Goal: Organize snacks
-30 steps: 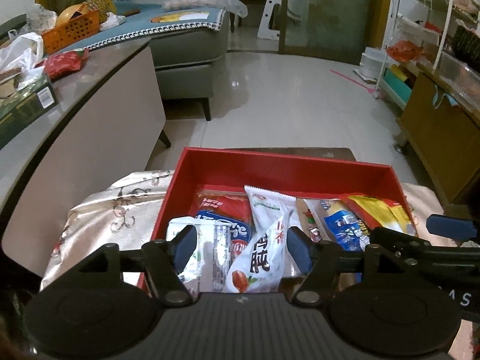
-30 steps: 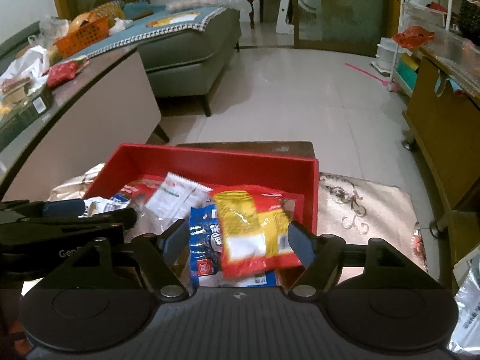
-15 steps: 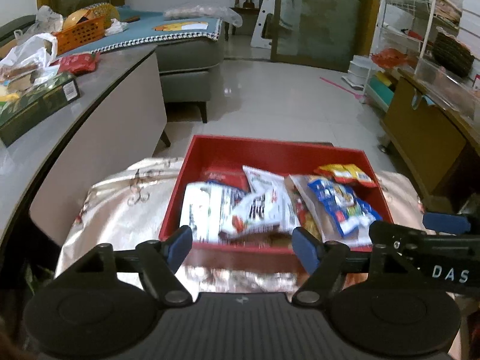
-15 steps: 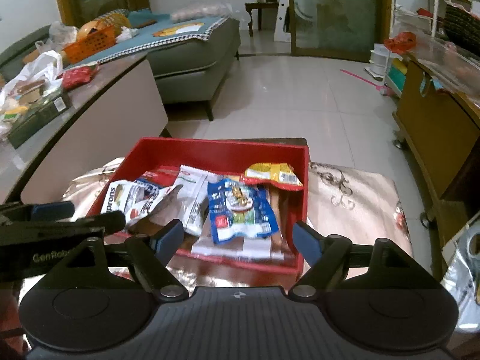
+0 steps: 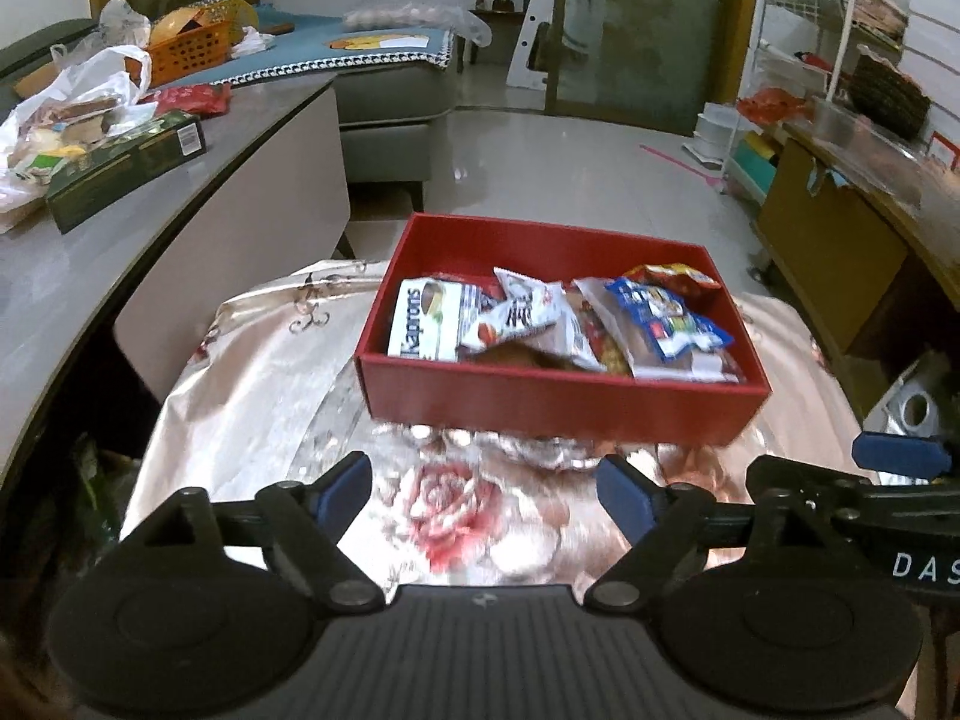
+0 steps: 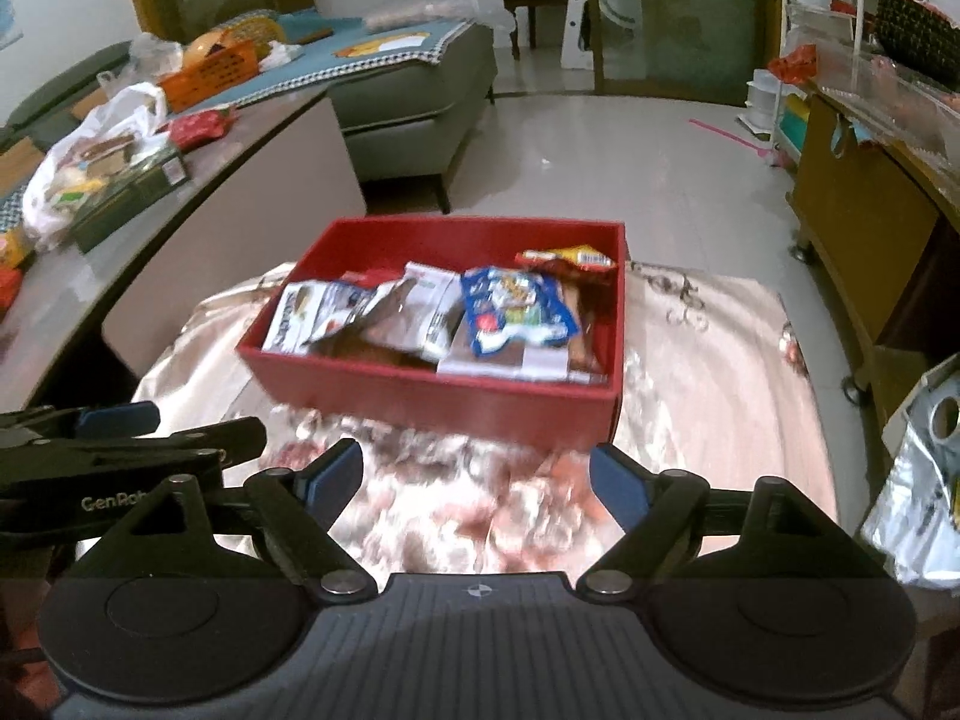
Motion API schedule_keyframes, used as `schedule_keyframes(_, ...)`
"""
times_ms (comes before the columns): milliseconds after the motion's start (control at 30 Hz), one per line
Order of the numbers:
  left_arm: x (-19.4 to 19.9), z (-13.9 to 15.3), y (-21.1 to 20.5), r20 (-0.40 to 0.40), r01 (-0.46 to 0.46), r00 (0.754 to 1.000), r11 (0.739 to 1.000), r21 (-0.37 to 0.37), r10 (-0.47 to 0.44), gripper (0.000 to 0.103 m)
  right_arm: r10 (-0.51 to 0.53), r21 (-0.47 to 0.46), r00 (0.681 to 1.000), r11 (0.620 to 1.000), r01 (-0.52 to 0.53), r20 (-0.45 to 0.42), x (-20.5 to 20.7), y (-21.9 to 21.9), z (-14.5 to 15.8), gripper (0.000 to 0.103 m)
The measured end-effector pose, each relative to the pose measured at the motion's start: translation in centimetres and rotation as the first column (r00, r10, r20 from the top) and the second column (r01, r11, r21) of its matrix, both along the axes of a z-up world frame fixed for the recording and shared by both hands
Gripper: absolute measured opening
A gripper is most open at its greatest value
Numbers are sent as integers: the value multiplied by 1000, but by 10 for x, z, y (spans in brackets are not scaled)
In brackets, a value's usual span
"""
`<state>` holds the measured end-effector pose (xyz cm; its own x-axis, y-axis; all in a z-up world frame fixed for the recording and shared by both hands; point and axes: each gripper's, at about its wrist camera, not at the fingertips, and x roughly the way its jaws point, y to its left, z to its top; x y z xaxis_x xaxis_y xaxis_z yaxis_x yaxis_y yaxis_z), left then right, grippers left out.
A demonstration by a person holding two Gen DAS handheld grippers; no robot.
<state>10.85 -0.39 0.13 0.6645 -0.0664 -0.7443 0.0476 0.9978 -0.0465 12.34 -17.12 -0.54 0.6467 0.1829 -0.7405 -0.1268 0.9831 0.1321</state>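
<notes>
A red box stands on a floral cloth and holds several snack packets: a white one at the left, a blue one at the right, a yellow-red one in the far right corner. My left gripper hangs over the cloth in front of the box, jaws opening, nothing between them. My right gripper hangs beside it, also in front of the box, jaws opening and empty.
A grey counter at the left carries a green box, plastic bags and an orange basket. A grey sofa stands beyond. A wooden cabinet lines the right. A silver bag lies at the cloth's right edge.
Both grippers have drawn back from over the box to above the cloth in front of it. Their jaws have widened. The packets now lie in the box, none between the jaws.
</notes>
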Motion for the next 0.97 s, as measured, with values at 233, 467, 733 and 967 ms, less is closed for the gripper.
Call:
schedule_keyframes(233,-29,1,-5,14,15,1000,1000,27,-16,80,10,15,1000,1000,-10,0,-27,-3,3,88)
schedule_keyframes(467,-50,4,-6,38,15,999,999,50,-17,83,16,21,1000,1000,-16,8,-48,-6,5,88)
schedule_keyframes(733,-68,7,-5,74,1,997,997,75,-6,83,8,35,1000,999,-8,13,-63,-16,6,88)
schedule_keyframes(967,-75,9,-3,87,-15,996,996,89,7,83,5,40,1000,999,-5,9,-66,-20,5,89)
